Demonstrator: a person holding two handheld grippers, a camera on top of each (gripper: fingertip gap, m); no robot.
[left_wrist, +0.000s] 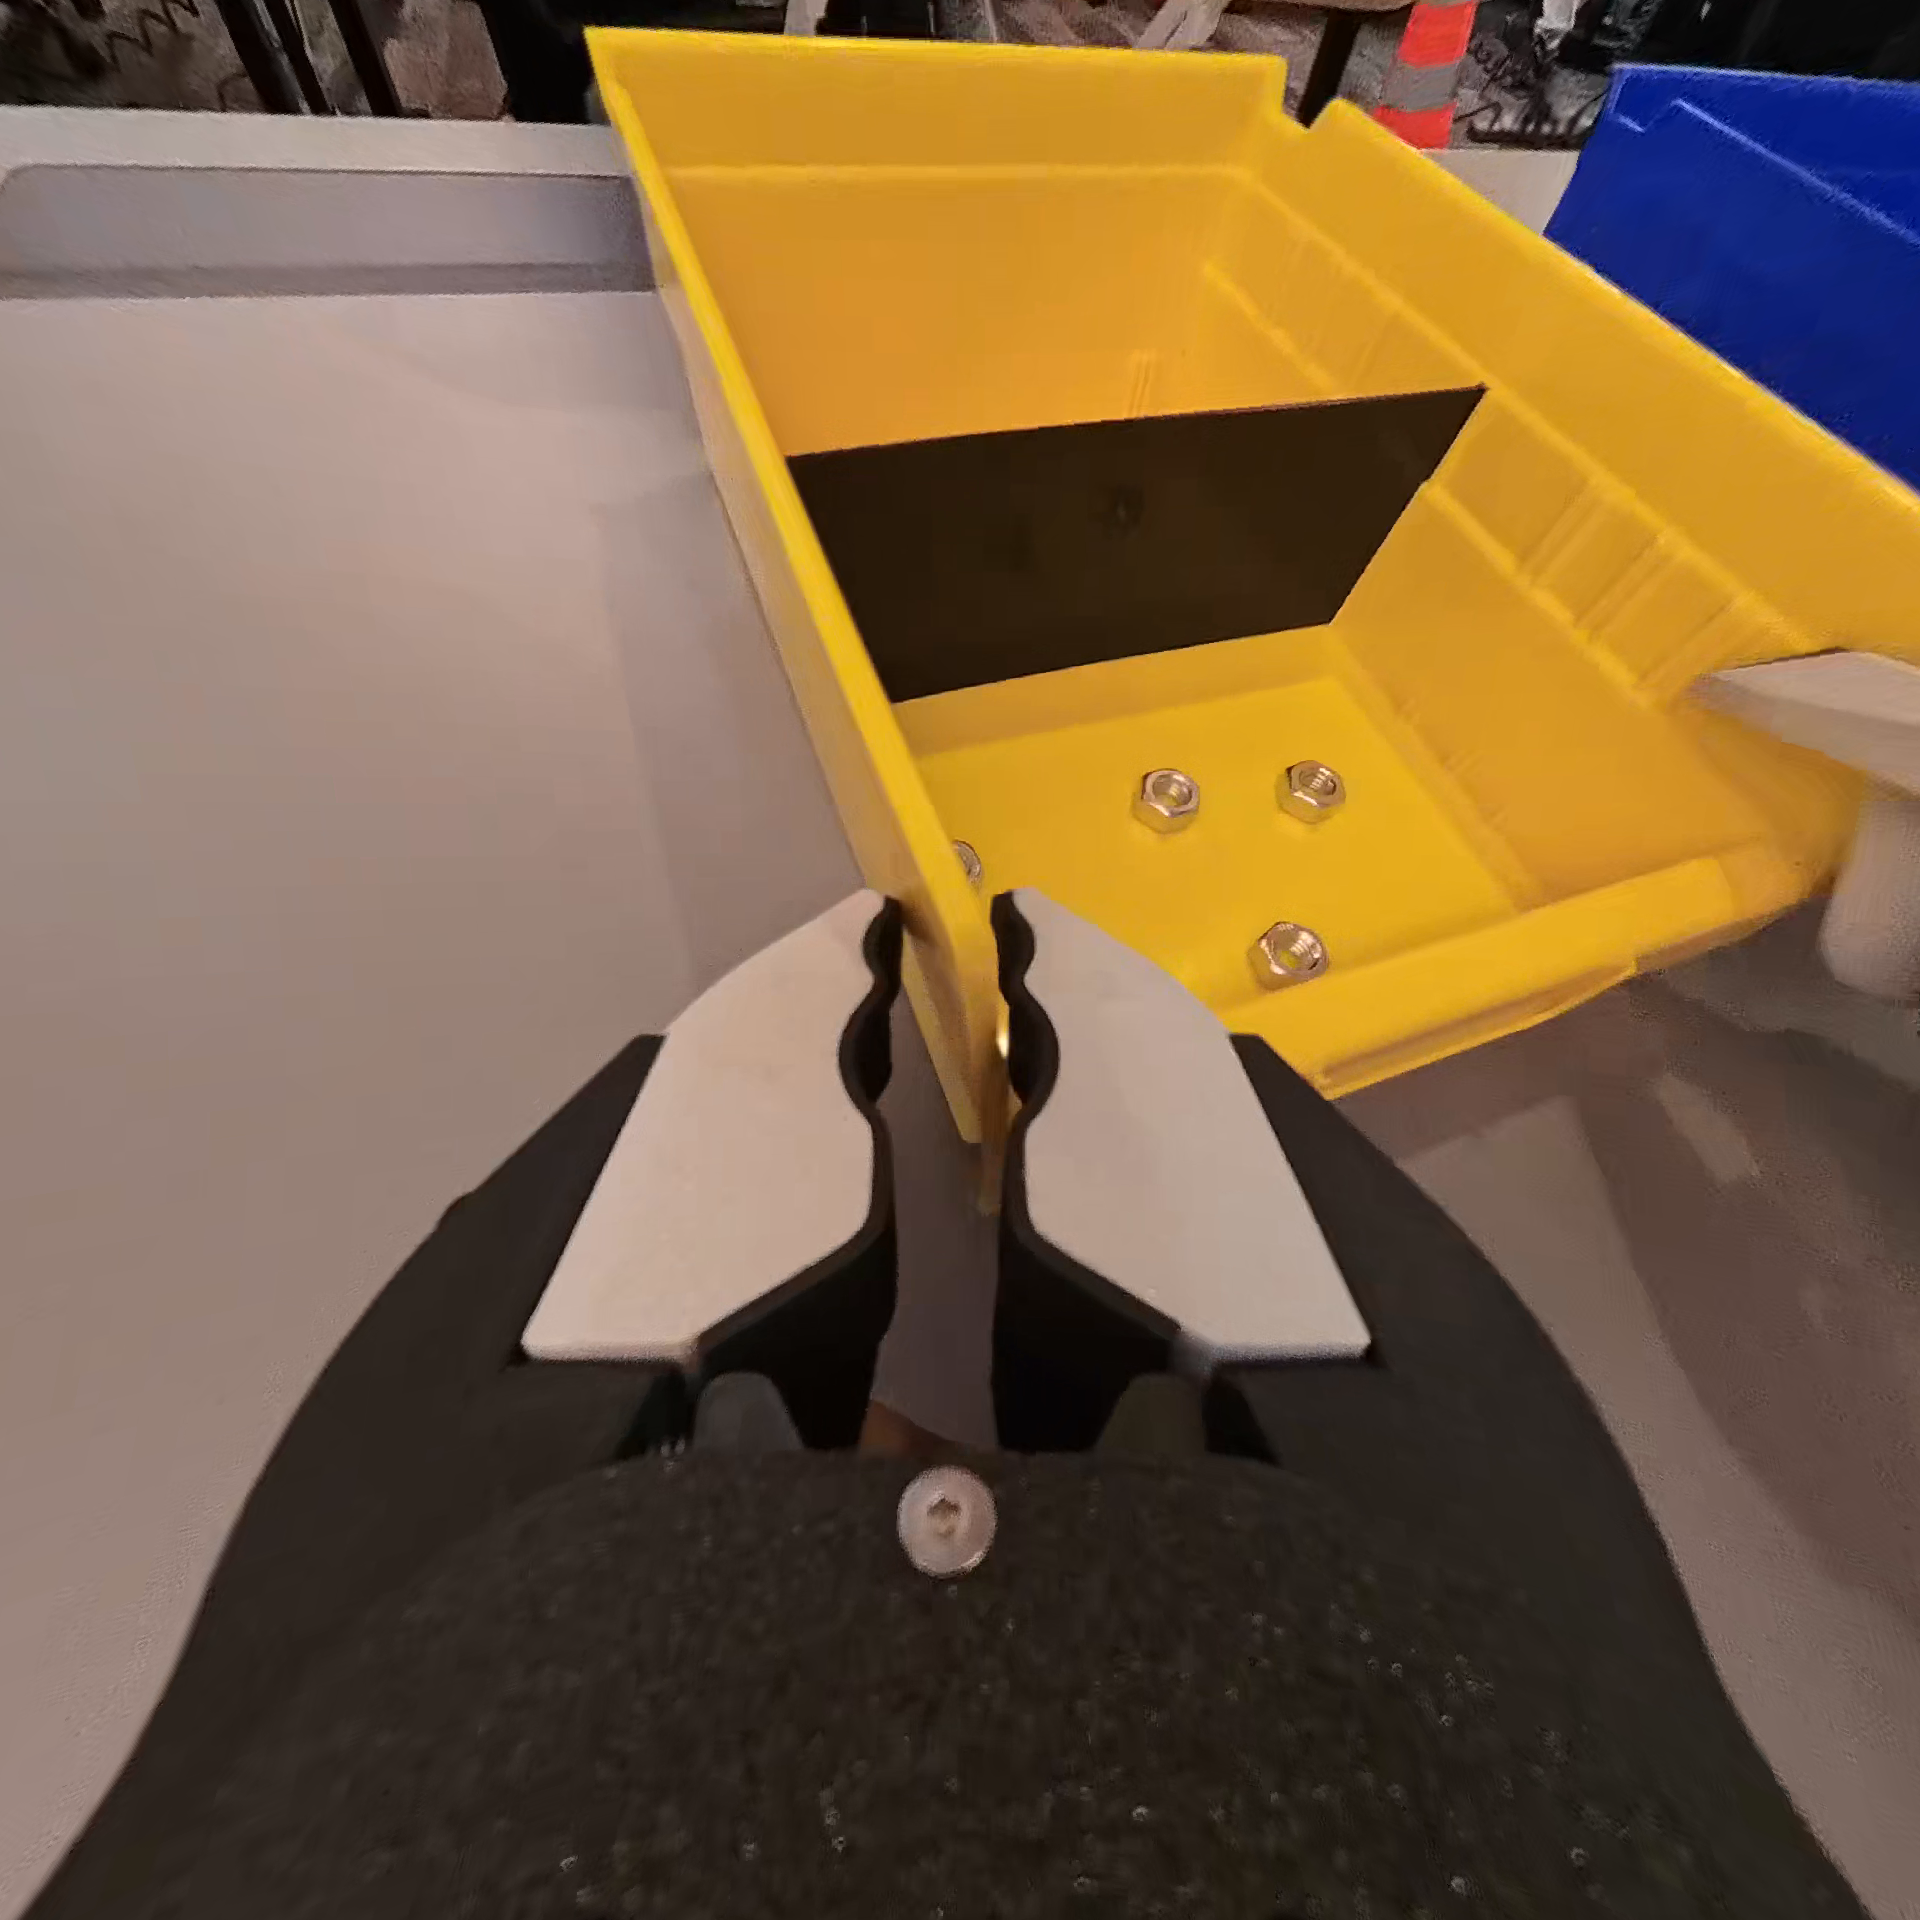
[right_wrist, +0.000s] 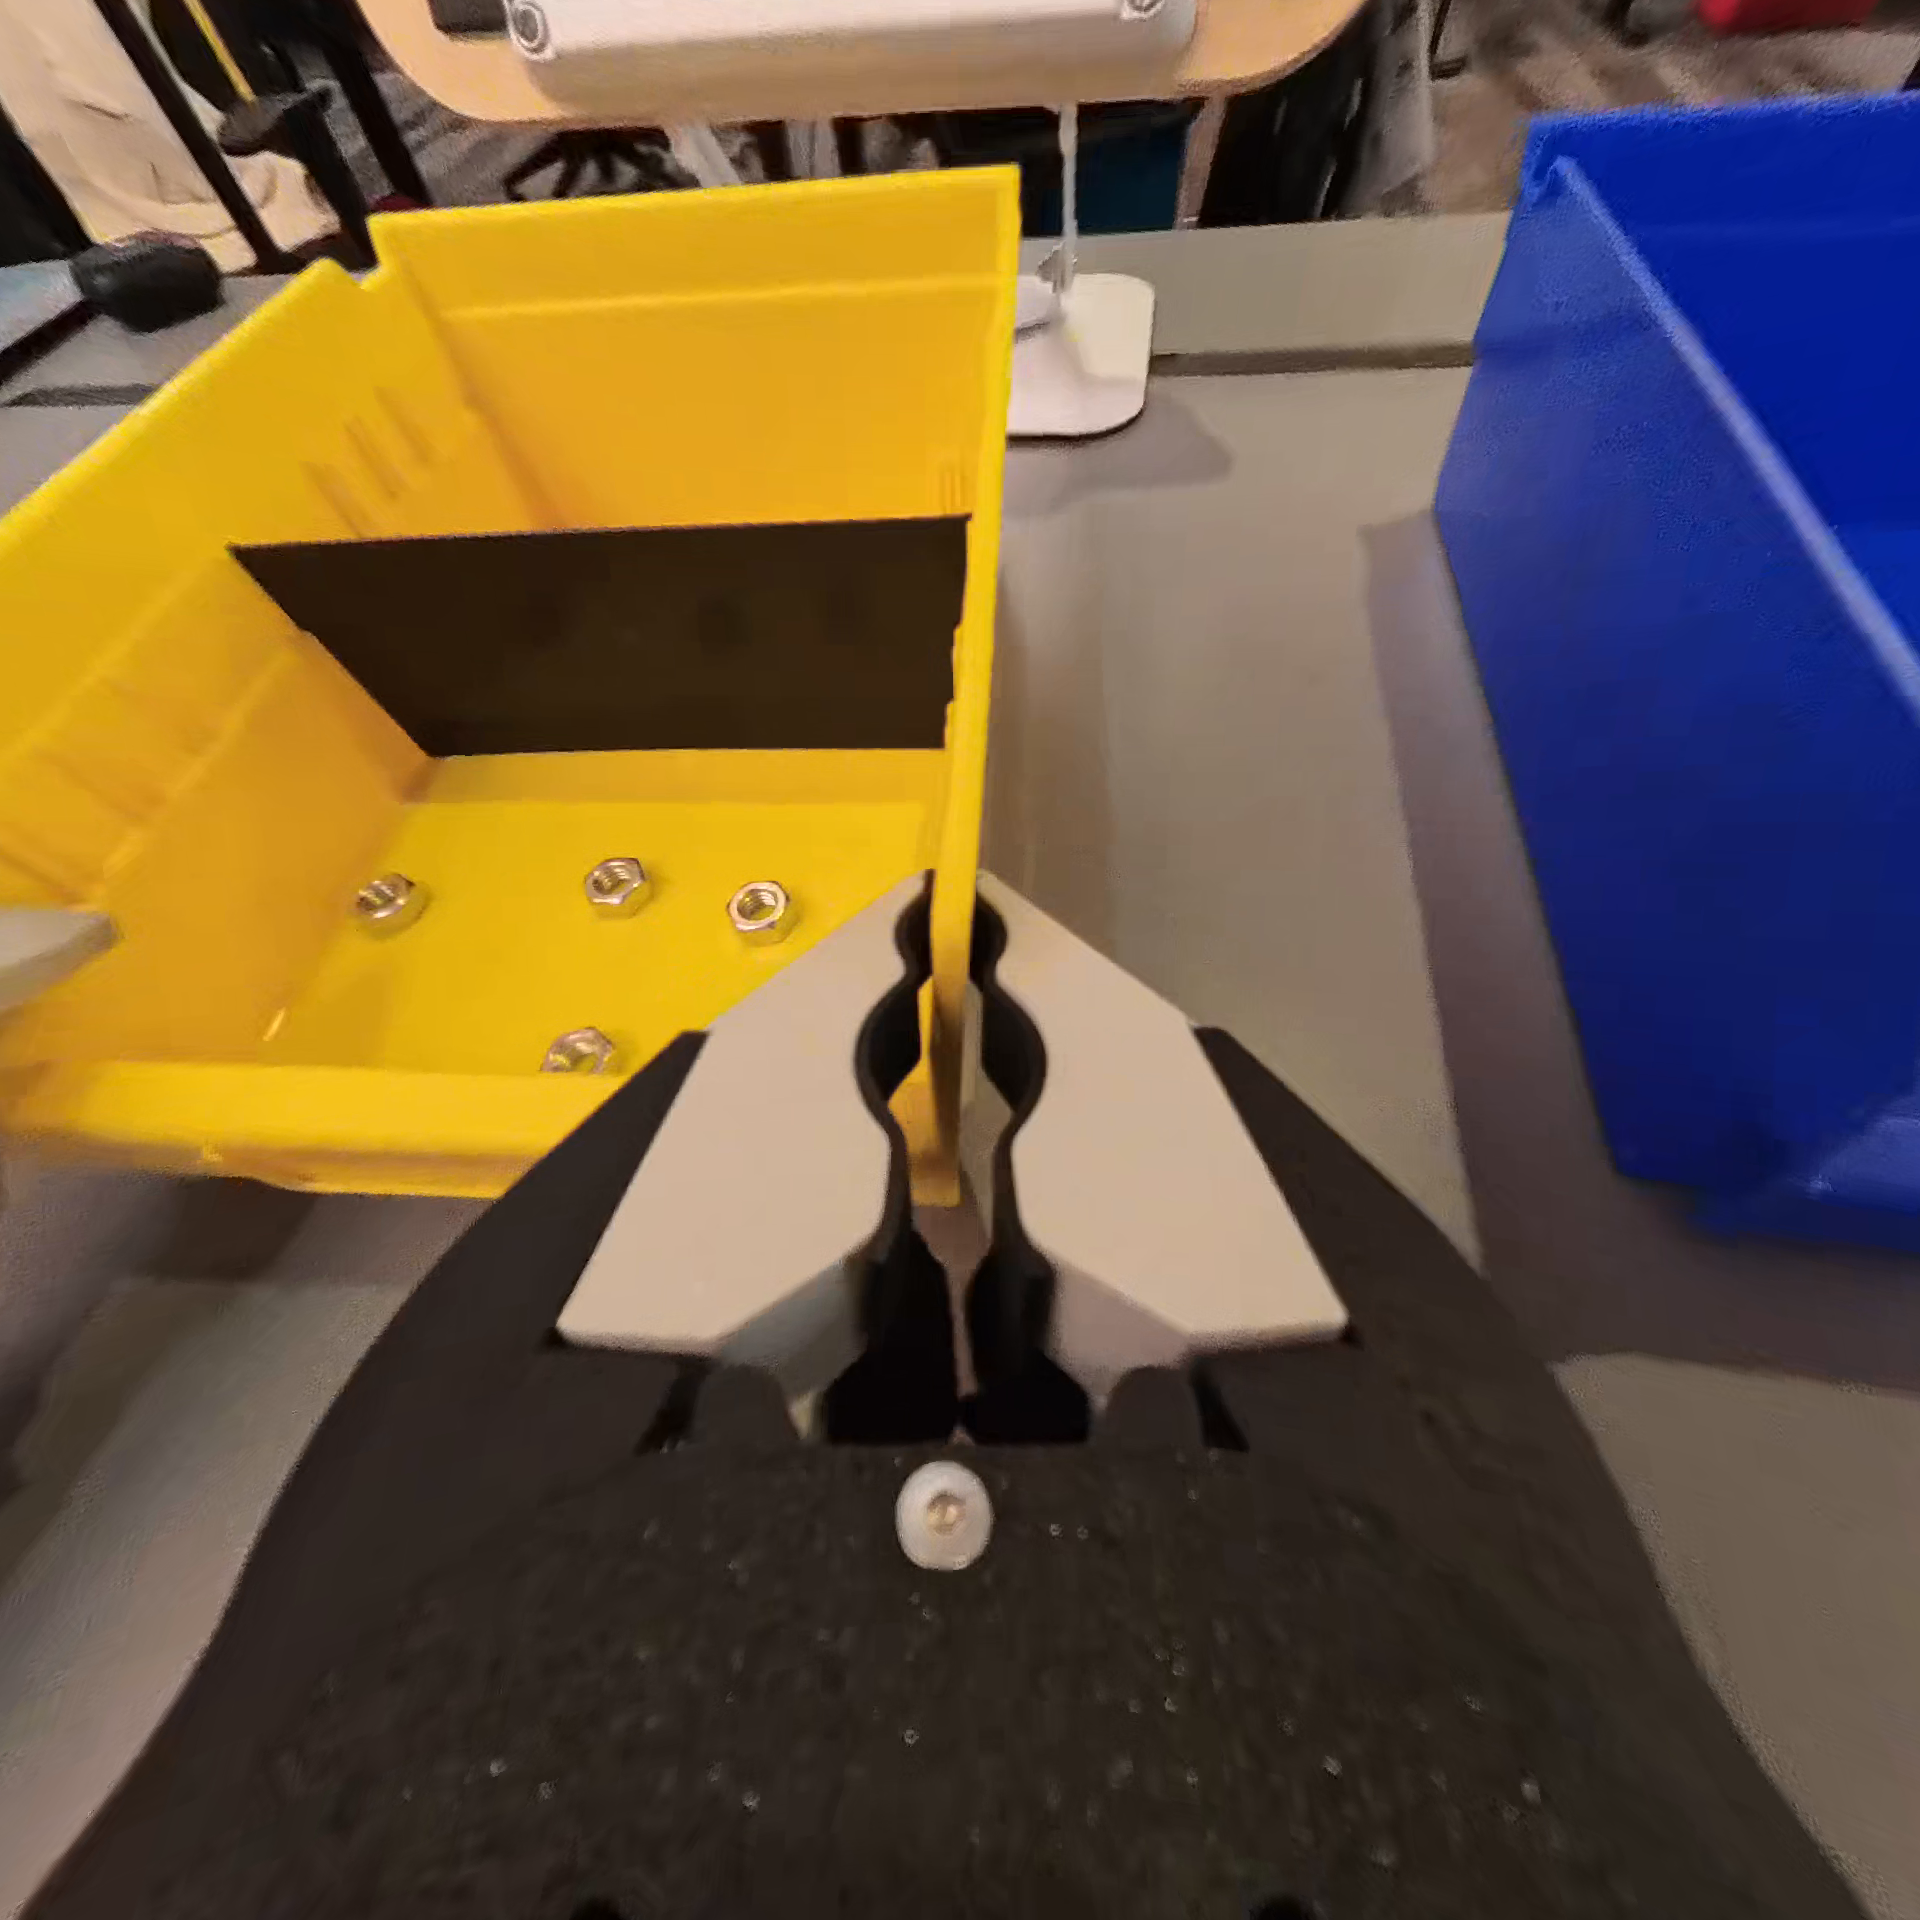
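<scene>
A yellow plastic bin (left_wrist: 935, 312) has a black divider (left_wrist: 1122, 520) across its middle and several metal hex nuts (left_wrist: 1166, 798) in the near compartment. My left gripper (left_wrist: 945, 914) is shut on the bin's left side wall near the front corner. My right gripper (right_wrist: 954, 894) is shut on the right side wall of the bin (right_wrist: 707, 395), and its finger shows at the right edge of the left wrist view (left_wrist: 1818, 717). The divider (right_wrist: 623, 634) and nuts (right_wrist: 617, 886) also show in the right wrist view. The bin's front seems slightly off the table.
A blue bin (right_wrist: 1683, 675) stands on the grey table (right_wrist: 1247, 727) to the right of the yellow one, and shows in the left wrist view (left_wrist: 1766, 229). A white stand base (right_wrist: 1081, 353) sits behind. A black object (right_wrist: 145, 281) lies at the far left. Some 20 cm of space lies between my two pairs of fingers.
</scene>
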